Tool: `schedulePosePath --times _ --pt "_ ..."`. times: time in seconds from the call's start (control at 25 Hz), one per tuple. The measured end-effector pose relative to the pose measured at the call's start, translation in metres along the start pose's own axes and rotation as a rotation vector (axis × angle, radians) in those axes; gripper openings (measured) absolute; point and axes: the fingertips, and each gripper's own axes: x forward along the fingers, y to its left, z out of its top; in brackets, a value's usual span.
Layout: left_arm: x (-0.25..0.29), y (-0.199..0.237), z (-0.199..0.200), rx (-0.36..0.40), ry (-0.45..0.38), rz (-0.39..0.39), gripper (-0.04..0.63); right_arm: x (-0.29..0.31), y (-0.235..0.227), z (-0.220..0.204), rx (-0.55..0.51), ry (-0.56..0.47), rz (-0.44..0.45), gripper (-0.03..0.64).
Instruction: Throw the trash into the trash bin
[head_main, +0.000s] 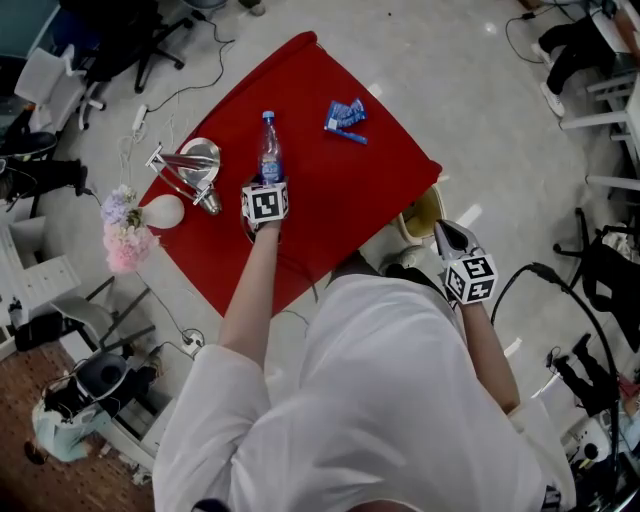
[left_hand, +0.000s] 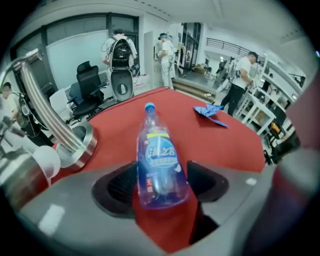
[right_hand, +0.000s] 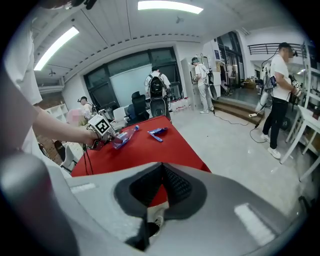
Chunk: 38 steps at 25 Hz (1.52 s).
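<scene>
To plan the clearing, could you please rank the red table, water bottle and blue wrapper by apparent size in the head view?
Red table, by far largest.
Water bottle next, longer though slim.
Blue wrapper smallest, but close to the bottle.

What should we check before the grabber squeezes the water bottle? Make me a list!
1. The bottle lies between the left gripper's jaws: ok.
2. Those jaws are open, pads not pressing yet: ok.
3. Blue cap on the bottle: ok.
4. The right gripper is shut, empty and clear of the table: ok.
5. The trash bin is open and free: cannot tell, partly hidden.
6. All trash collected: not ok, the blue wrapper lies on the red table.
</scene>
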Motion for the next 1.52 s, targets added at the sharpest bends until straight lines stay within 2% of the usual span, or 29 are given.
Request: schedulePosePath --times 0.52,0.68,1.04,1.28,1.52 --pt "0.029 -0.011 -0.011 -0.038 0.056 -0.102 0.364 0.005 0.004 -0.006 0.024 0.006 -0.025 0.002" --pt "0.025 -0.014 -0.01 0.003 0.055 -0.104 0.35 0.001 0.005 -0.008 0.03 0.0 -0.034 0.002" --pt "0.0 -0.031 0.001 0.007 0.014 -0.115 0.348 -0.011 -0.006 -0.011 0.047 -0.034 -0.042 0.002" --pt "-0.023 -0.071 0.011 0.054 -0.007 -0.157 0.348 -0.023 -0.011 -0.021 0.054 -0.043 -0.03 0.002" --pt "-0.034 -0.14 0.005 0.14 -0.001 -0.256 0.349 -0.041 -0.023 -0.036 0.091 -0.065 -0.047 0.002"
